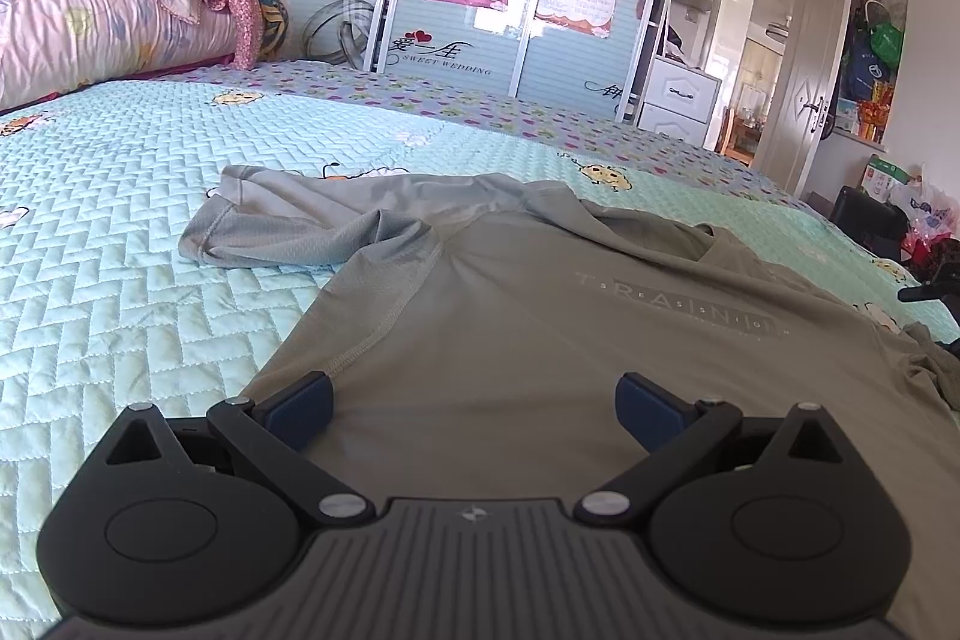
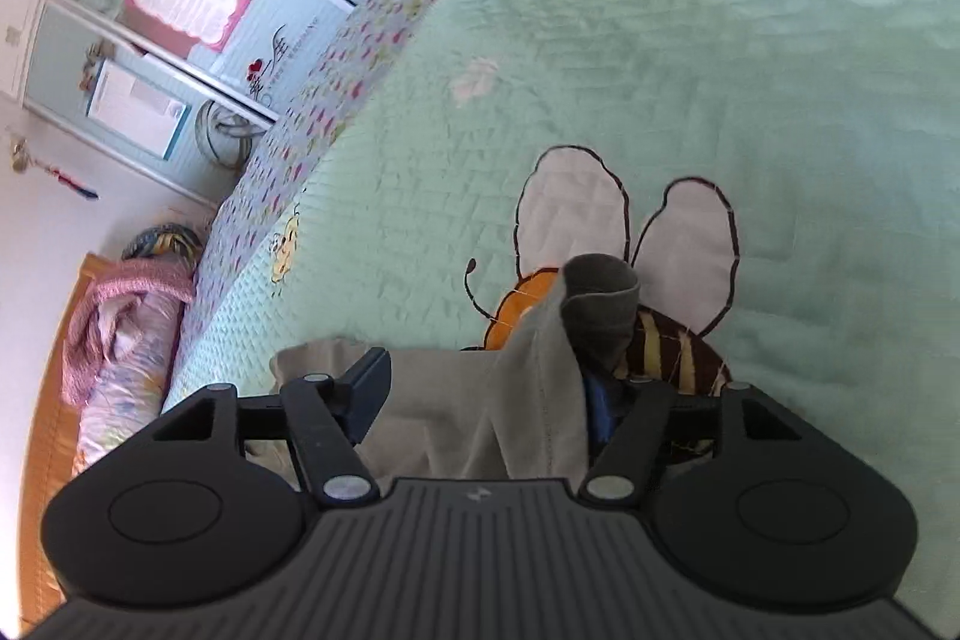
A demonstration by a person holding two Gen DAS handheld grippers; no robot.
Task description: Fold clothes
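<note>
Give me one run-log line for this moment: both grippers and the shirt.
left gripper: open over hem | right gripper: open, fabric between fingers | grey T-shirt: flat, print up, sleeve rumpled | bed quilt | fold not started

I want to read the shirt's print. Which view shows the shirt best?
The left wrist view: the grey shirt lies spread on the bed, with its lettering and one sleeve visible. The right wrist view shows only a bunched fold between its hand-held gripper's fingers.

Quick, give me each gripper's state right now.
Left gripper: open, fingers spread over the grey T-shirt, gripping nothing.
Right gripper: open, T-shirt fabric lies between its fingers, not pinched.
</note>
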